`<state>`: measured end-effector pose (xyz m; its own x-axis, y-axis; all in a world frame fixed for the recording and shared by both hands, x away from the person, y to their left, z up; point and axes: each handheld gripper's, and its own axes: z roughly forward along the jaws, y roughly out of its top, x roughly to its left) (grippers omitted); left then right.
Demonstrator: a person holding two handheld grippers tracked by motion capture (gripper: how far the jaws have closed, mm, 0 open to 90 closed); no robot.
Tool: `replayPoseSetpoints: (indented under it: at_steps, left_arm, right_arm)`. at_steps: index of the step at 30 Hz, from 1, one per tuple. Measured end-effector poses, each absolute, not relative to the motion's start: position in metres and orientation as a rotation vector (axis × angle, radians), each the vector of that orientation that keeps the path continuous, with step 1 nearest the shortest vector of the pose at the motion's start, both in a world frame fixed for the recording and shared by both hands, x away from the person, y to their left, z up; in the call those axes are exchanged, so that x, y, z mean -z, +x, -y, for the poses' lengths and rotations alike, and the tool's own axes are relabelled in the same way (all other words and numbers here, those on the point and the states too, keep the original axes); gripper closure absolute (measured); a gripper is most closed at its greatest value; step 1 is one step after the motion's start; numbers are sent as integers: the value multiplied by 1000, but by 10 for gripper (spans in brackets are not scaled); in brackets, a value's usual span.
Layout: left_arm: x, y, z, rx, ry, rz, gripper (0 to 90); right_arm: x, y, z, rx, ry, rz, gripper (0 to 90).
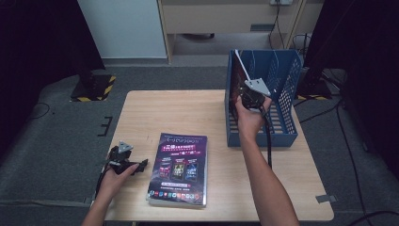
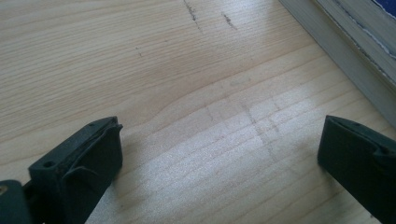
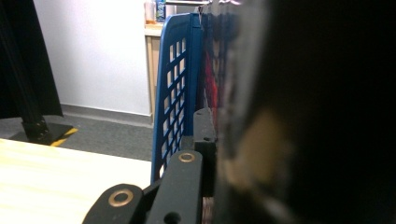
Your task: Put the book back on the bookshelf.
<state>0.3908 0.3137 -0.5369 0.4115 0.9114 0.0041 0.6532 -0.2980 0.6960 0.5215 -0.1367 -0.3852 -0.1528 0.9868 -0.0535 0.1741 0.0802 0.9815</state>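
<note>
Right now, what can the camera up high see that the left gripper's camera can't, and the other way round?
The high view alone shows the blue rack, the right gripper inside it at an upright booklet, and the person's arms. The left gripper view alone shows scratches in the wood. Both show the table, the open left gripper and the flat book.

Overall: dim room, dark at both sides.
Table (image 1: 188, 113): evenly lit from above, soft shadows.
Left gripper view: sharp wood grain, pale sheen.
Right gripper view: close dark blur at right.
</note>
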Motion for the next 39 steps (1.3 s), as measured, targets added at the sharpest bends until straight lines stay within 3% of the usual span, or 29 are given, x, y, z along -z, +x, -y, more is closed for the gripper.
replayPoseSetpoints:
  at_steps: [27, 32, 36, 39]
  left_arm:
    - [537, 391, -314, -541, 2058, -1319, 0]
    - [537, 391, -314, -541, 2057, -1320, 0]
    - [537, 391, -314, -541, 2058, -1319, 0]
    - [537, 391, -314, -541, 2058, -1320, 0]
  right_arm:
    - [393, 521, 112, -1173, 1170, -1530, 835]
    - [392, 519, 111, -1201, 1171, -1541, 730]
    - [388, 515, 109, -1239, 1162, -1550, 558]
    - [386, 511, 110, -1248, 1163, -1558, 490]
